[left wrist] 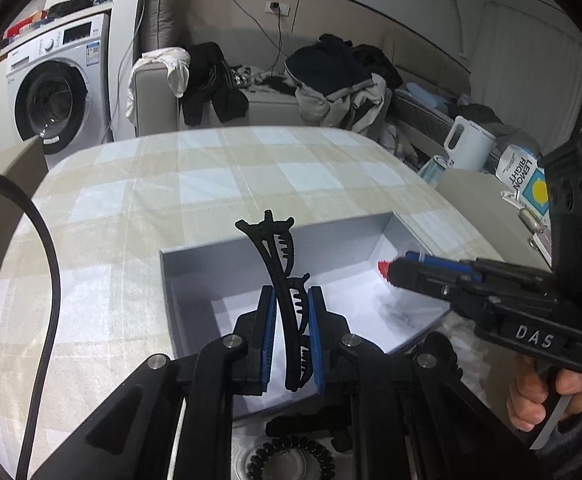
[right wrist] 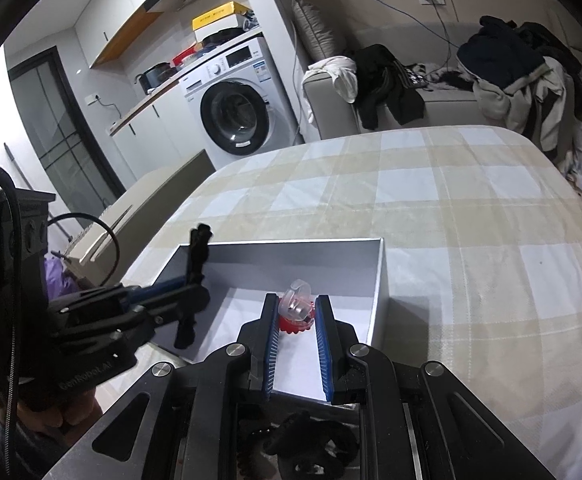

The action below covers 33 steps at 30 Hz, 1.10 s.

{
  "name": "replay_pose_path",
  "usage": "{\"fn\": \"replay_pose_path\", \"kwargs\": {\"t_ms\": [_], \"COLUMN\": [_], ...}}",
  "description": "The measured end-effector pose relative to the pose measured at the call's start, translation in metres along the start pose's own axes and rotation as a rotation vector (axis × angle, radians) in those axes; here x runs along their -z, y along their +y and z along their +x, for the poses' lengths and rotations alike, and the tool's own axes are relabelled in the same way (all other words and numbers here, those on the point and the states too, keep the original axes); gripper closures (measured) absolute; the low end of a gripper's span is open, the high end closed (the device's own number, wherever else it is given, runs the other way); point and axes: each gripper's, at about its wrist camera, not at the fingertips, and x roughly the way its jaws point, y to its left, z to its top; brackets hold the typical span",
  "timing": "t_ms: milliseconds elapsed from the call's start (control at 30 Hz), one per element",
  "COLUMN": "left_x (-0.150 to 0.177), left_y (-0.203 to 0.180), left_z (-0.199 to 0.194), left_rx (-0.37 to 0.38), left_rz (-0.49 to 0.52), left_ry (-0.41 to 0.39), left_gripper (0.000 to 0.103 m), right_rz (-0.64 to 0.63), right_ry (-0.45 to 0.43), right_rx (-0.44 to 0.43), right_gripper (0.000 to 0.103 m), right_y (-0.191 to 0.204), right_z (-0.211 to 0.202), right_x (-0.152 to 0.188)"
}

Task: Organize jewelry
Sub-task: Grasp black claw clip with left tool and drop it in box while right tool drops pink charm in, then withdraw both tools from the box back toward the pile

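My left gripper (left wrist: 291, 304) is shut on a long black toothed hair clip (left wrist: 281, 268), held upright above the open grey box (left wrist: 267, 252). It also shows at the left of the right wrist view (right wrist: 193, 292) with the clip (right wrist: 197, 256). My right gripper (right wrist: 295, 312) is shut on a clear ring with a red flower-shaped base (right wrist: 295, 314), low inside the box (right wrist: 379, 280), near its white floor. The right gripper (left wrist: 391, 270) enters the left wrist view from the right.
The box sits on a plaid-covered table (right wrist: 451, 220). Black hair ties (left wrist: 291, 456) and dark accessories (right wrist: 311, 436) lie just under the grippers. A white kettle (left wrist: 467, 148) and carton (left wrist: 525, 180) stand off the table's right edge.
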Motion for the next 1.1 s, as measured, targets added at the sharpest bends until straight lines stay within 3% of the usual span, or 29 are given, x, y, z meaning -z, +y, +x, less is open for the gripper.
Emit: {"fn": "replay_pose_path", "kwargs": {"t_ms": [133, 200, 233, 300, 367, 467, 533, 800, 900, 1100], "left_x": [0.003, 0.003, 0.003, 0.005, 0.009, 0.018, 0.025, 0.049, 0.054, 0.058], "left_y": [-0.003, -0.004, -0.005, -0.007, -0.009, -0.008, -0.005, 0.0, 0.0, 0.003], "left_z": [0.0, -0.004, -0.007, -0.02, -0.034, -0.048, -0.053, -0.059, -0.053, -0.047], "left_rx": [-0.002, -0.027, -0.04, -0.041, -0.044, -0.069, -0.083, -0.071, -0.075, -0.065], "left_rz": [0.007, 0.006, 0.004, 0.006, 0.011, -0.003, -0.021, -0.051, -0.045, -0.052], "left_ry": [0.011, 0.009, 0.004, -0.037, -0.077, -0.116, -0.125, -0.123, -0.096, -0.059], "left_gripper": [0.091, 0.076, 0.063, 0.04, 0.018, 0.012, 0.001, 0.001, 0.001, 0.001], "right_rz": [-0.012, -0.018, -0.021, -0.04, -0.07, -0.103, -0.103, -0.062, -0.046, -0.027], "right_ry": [-0.002, -0.014, -0.032, -0.077, -0.092, -0.073, -0.069, -0.026, 0.029, 0.078], "right_rx": [-0.015, -0.022, -0.026, -0.019, -0.021, -0.005, 0.026, 0.054, 0.024, -0.021], "right_gripper": [0.084, 0.077, 0.072, 0.057, 0.024, 0.0, 0.0, 0.0, 0.0, 0.021], "right_y": [0.003, 0.005, 0.005, 0.006, 0.007, 0.004, 0.001, -0.007, -0.011, -0.015], "right_z": [-0.002, -0.007, -0.012, -0.028, -0.041, -0.055, -0.06, -0.058, -0.048, -0.037], "right_x": [0.001, 0.001, 0.001, 0.001, 0.005, 0.016, 0.026, 0.053, 0.058, 0.066]}}
